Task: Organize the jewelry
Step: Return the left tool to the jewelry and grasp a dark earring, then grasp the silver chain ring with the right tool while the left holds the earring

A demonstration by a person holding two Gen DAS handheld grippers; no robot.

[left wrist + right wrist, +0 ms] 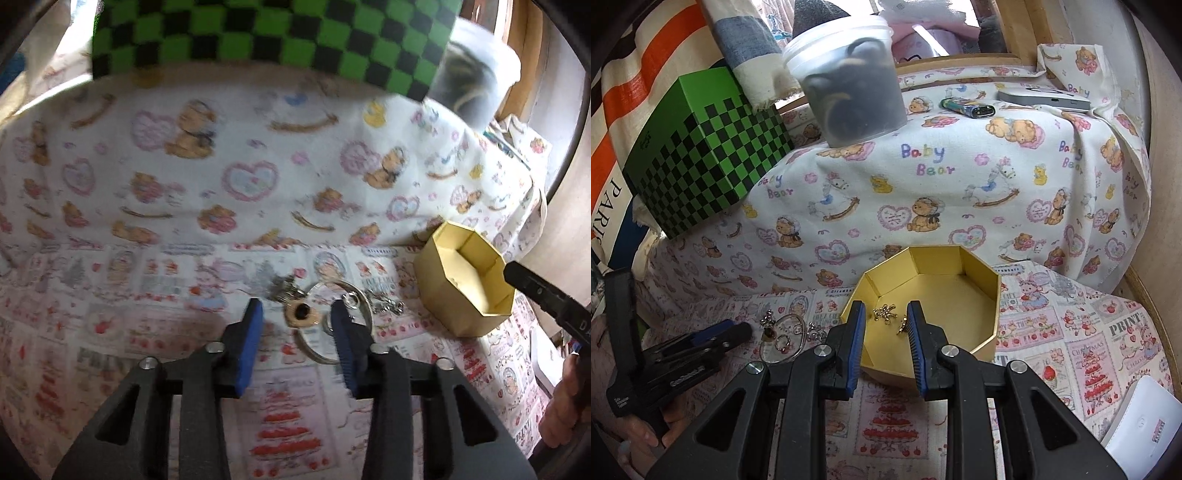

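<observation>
- The counter (pixel 1052 332) under its printed cartoon cloth carries everything, and my first worry is the cloth itself: it is soft and wrinkled, so a fingertip pressed down for a small piece could snag it and drag the whole jewelry heap.
- The yellow octagonal cardboard box (pixel 982 332) stands toward the right of the counter. It looks light, so I judge that a knock from either tool would shove or tip it and spill the small gold charms (pixel 884 313) already lying on its floor.
- The thin silver bangle (pixel 360 302) lies left of the box with the loose pieces. My left hand-held gripper (pixel 297 314) hangs low over that heap, fingers spread wide and holding nothing, its right finger over the bangle; closing here could pinch the hoop and flick it away.
- My right hand-held gripper (pixel 886 317) is angled down over the box's near rim, fingers parted and empty, with a gold piece just beside its right finger.
- The round tan earring with a dark centre (pixel 302 314) sits between the left fingers; the silver ring (pixel 783 343) beside it is small and could slip out of the pads.
</observation>
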